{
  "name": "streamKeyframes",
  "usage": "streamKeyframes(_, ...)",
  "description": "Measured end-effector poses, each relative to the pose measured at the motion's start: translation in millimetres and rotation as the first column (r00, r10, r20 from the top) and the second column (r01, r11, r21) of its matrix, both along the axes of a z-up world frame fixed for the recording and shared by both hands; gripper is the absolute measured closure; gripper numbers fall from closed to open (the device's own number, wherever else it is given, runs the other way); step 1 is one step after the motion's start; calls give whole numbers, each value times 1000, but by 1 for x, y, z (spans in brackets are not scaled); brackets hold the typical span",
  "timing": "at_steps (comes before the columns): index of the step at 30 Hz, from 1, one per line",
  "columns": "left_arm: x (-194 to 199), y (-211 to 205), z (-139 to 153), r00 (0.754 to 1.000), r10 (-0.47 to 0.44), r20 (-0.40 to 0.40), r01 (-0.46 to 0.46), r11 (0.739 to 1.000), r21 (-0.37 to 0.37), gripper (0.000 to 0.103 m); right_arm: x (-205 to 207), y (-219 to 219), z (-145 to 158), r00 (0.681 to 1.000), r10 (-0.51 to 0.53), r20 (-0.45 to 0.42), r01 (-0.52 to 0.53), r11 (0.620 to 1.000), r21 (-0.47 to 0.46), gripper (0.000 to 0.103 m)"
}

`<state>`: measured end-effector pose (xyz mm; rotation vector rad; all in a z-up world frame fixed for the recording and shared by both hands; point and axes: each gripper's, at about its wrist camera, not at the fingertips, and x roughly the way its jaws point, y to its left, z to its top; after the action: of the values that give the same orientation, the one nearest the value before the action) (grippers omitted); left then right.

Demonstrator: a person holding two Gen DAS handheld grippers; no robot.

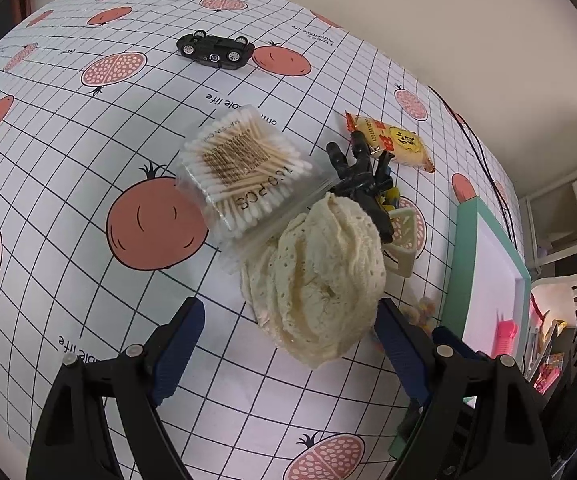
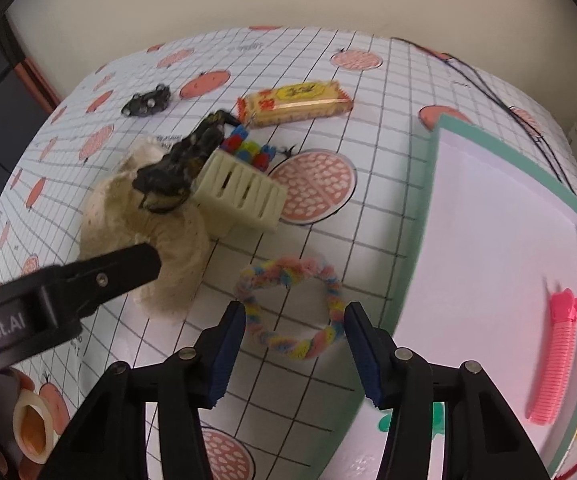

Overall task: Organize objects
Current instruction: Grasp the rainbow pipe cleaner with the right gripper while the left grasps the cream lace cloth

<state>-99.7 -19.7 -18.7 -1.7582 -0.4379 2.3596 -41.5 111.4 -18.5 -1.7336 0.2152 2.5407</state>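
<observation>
A cream lace cloth lies bunched on the table, and my left gripper stands open with its fingers on either side of the cloth's near end. In the right wrist view one left finger touches the same cloth. My right gripper is open, low over a pastel fuzzy ring that lies between its fingertips. A clear box of cotton swabs leans against the cloth. A black toy figure rests on the cloth beside a cream slatted basket.
A teal-rimmed white tray at the right holds a pink comb. Farther back are a yellow snack packet, coloured blocks and an overturned black toy car. A hand shows at lower left.
</observation>
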Motion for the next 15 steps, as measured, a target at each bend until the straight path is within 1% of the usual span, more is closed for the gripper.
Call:
streamKeyframes(1,0,0,-1,1000,-2,5,2,1000,-1,30,0,-2,-2,1000,8,10,-8,1000,6,49)
streamKeyframes(2,0,0,-2,1000,-4,13,4,1000,0,32,0,-3,-3,1000,12,17,-12,1000,10,49)
streamKeyframes(6,-1,-1,-7,999,3,39,-4,1000,9,32,0,-4,-6,999,20,31,-21,1000,13,50)
streamKeyframes(15,2,1,-9,999,6,48,-6,1000,7,33,1,-7,-9,998,40,42,-40,999,21,49)
